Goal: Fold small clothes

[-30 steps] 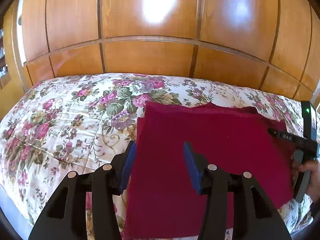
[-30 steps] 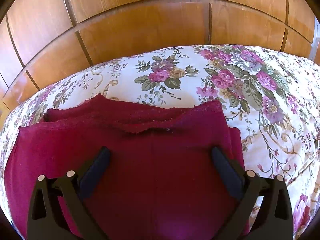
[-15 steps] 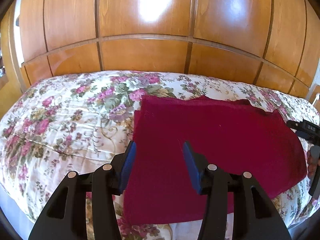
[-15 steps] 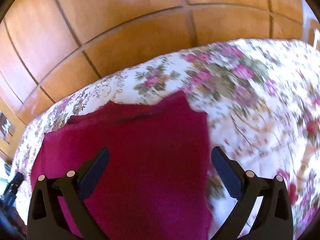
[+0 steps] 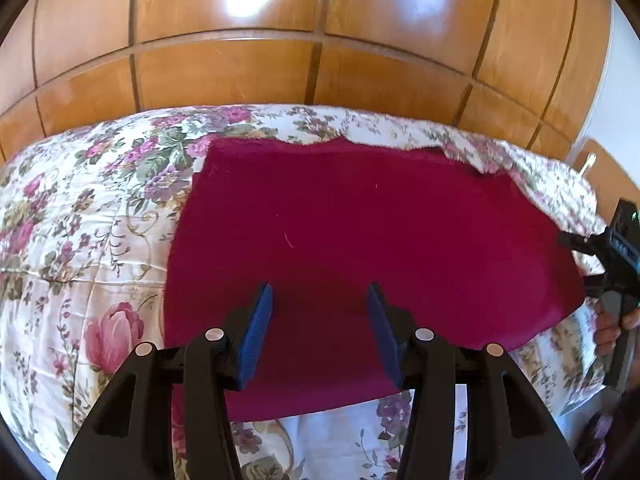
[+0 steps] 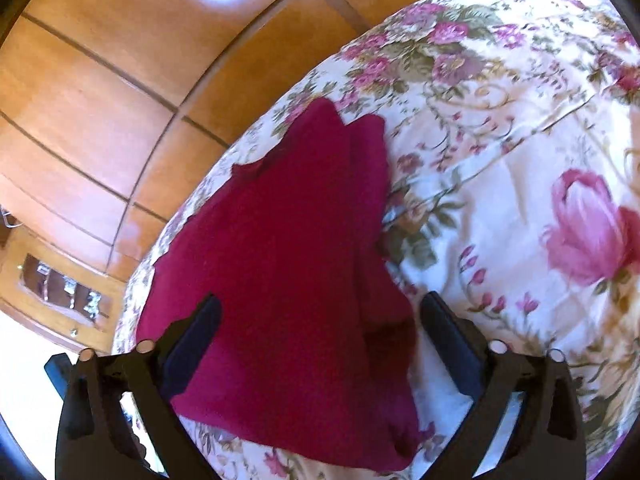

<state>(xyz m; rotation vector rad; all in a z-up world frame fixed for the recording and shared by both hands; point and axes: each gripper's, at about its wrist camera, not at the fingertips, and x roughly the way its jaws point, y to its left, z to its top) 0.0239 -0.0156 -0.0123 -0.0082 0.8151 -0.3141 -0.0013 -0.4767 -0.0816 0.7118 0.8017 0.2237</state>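
Currently L gripper (image 5: pixel 320 320) half-open, empty, over red cloth (image 5: pixel 360 240); R gripper (image 6: pixel 320 332) at 3 o'clock, closing, grips nothing.

Crimson garment (image 5: pixel 360 232), floral bedspread (image 5: pixel 80 216)

crimson garment (image 5: pixel 360 240), folded flat, on bedspread (image 5: pixel 80 208)

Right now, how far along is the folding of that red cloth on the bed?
Partly done, it seems: the red cloth lies flat on the floral bedspread, with doubled layers showing along its far edge. In hand: nothing is gripped. The left gripper hangs open above the near edge, and the right gripper is closing over the cloth's end, pads not yet pressing. Left: grasping an edge and making the next fold.
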